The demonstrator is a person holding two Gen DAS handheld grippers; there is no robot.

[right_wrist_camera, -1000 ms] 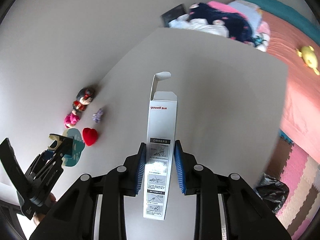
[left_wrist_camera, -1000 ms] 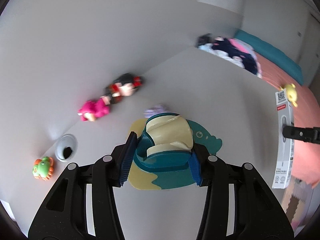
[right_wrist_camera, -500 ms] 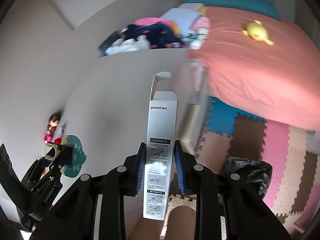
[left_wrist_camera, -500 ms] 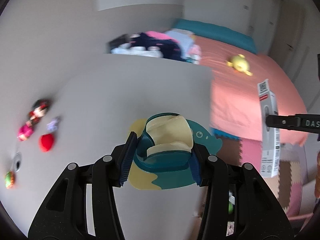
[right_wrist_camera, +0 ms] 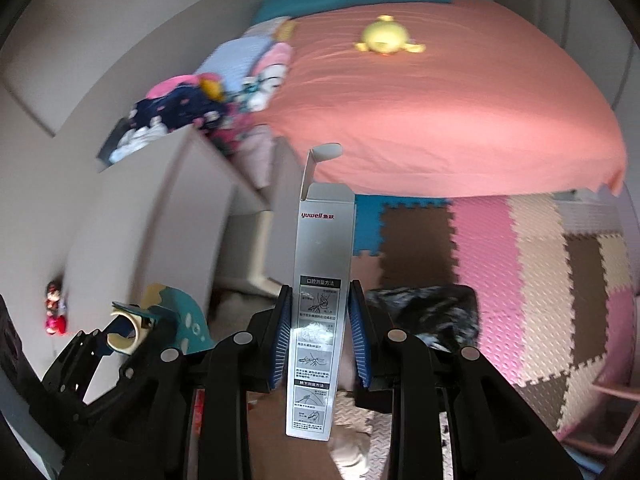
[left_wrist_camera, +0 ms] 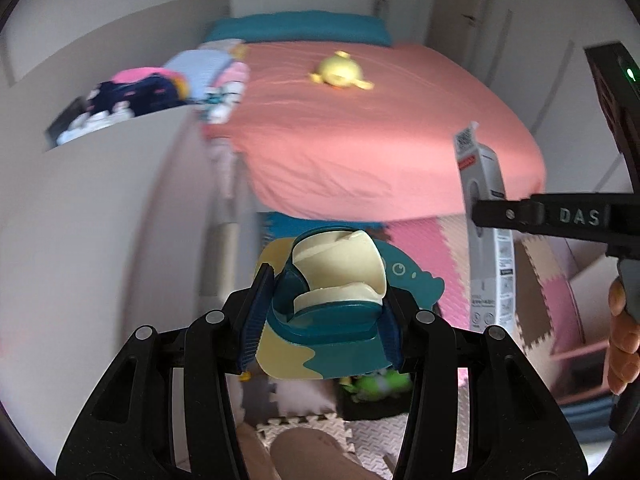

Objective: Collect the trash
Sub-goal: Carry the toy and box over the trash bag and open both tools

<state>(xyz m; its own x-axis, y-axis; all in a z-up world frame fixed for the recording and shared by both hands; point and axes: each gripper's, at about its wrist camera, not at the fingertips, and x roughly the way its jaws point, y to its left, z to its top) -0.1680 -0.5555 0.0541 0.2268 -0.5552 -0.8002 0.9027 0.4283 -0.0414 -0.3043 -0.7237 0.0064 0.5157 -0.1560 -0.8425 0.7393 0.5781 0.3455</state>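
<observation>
Left tool [left_wrist_camera: 326,312] grips the fish-shaped tape dispenser [left_wrist_camera: 340,300]; right tool [right_wrist_camera: 320,332] clamps the thermometer box [right_wrist_camera: 322,280]. Carry both level to the black trash bag [right_wrist_camera: 432,312], releasing only directly above it.

One bed [right_wrist_camera: 440,120] is in view, and on it lies one yellow plush toy [right_wrist_camera: 386,36]. Left of the bed sits one pile of clothes [right_wrist_camera: 176,112]. Two grippers show (each holding one item): one tape dispenser [left_wrist_camera: 332,292], one slim carton [right_wrist_camera: 322,280].
</observation>
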